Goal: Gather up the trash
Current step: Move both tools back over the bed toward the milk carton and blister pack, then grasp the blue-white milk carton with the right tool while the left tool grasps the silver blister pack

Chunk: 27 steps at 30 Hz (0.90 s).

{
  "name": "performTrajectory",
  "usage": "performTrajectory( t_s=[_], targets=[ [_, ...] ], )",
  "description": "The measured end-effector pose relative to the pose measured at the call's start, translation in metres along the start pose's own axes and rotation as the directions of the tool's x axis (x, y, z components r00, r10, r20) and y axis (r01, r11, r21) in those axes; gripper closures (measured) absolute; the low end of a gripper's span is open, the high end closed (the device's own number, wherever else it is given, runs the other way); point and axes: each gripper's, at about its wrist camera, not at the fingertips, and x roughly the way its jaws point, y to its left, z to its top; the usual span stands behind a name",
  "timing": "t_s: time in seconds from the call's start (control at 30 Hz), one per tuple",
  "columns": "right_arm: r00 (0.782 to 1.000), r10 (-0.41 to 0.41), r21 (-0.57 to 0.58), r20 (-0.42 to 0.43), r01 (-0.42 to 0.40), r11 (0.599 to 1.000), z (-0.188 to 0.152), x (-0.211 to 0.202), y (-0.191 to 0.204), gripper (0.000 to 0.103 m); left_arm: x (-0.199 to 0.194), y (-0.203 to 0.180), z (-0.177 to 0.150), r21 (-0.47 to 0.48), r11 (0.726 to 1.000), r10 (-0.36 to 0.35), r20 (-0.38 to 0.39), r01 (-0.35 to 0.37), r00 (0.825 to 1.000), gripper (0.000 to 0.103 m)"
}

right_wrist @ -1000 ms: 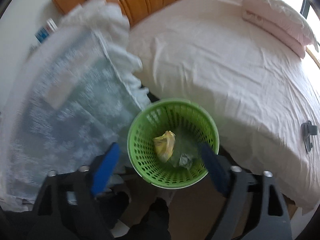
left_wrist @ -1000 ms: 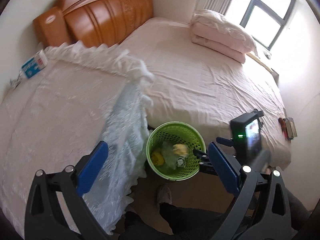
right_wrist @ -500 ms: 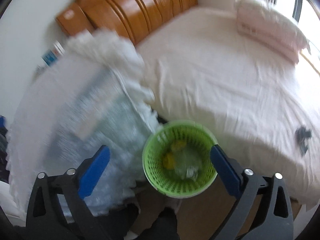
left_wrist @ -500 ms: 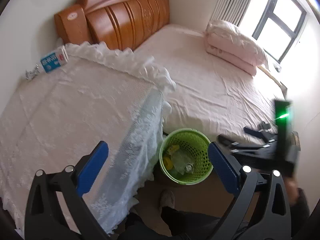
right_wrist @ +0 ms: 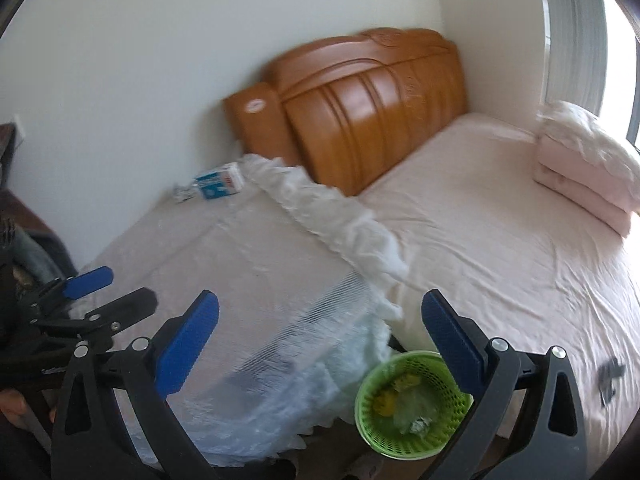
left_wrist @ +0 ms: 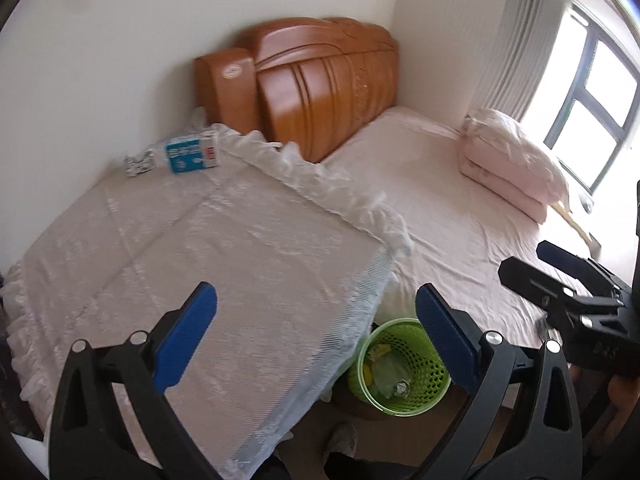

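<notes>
Green bin (left_wrist: 400,368) sits on the floor in the gap between the lace-covered table (left_wrist: 200,248) and the bed (left_wrist: 460,208), at about 5 o'clock in both wrist views. It already holds some trash: something yellow (right_wrist: 385,399), a clear crumpled wrapper (left_wrist: 386,372) and a small silvery ball (left_wrist: 401,388), so part of the collecting looks done

Left gripper (left_wrist: 316,336) is released, blue pads wide apart, nothing between them, only table cloth and bin behind. Right gripper (right_wrist: 320,340) has just been opening and now stands fully spread, nothing between its pads either. Each gripper also shows in the other's view: the right one at 3 o'clock in the left view, the left one at 9 o'clock in the right view, both raised above table height

What is left, as far as I can judge: a blue and white carton (left_wrist: 192,154) with a crumpled silver wrapper (left_wrist: 138,159) just beside it lies at the far edge of the table against the wall, at about 10 o'clock in the left view, well apart from the bin. Those look like the next trash to fetch. A small dark object (right_wrist: 610,374) lies on the bed at 4 o'clock in the right view, too blurred to tell if it is trash
</notes>
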Motion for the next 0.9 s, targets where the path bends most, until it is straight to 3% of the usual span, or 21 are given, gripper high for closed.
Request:
performTrajectory(
  t_s=[0.5, 0.67, 0.9],
  targets=[
    [0.998, 0.044, -0.047, -0.047, -0.046, 0.998, 0.016, 0.039, 0.047, 0.002, 0.010, 0.065, 0.008, -0.086, 0.994, 0.062, -0.013, -0.063, 0.998, 0.008],
    [0.995, 0.056, -0.078, -0.086, -0.063, 0.995, 0.028, 0.069, 0.065, 0.002, 0.024, 0.092, 0.014, -0.094, 0.991, 0.094, -0.028, -0.097, 0.995, 0.008],
    [0.989, 0.075, -0.177, -0.129, -0.097, 0.979, 0.053, 0.125, 0.103, 0.002, 0.067, 0.159, 0.040, -0.109, 0.980, 0.162, -0.052, -0.166, 0.985, 0.008]
  ],
)
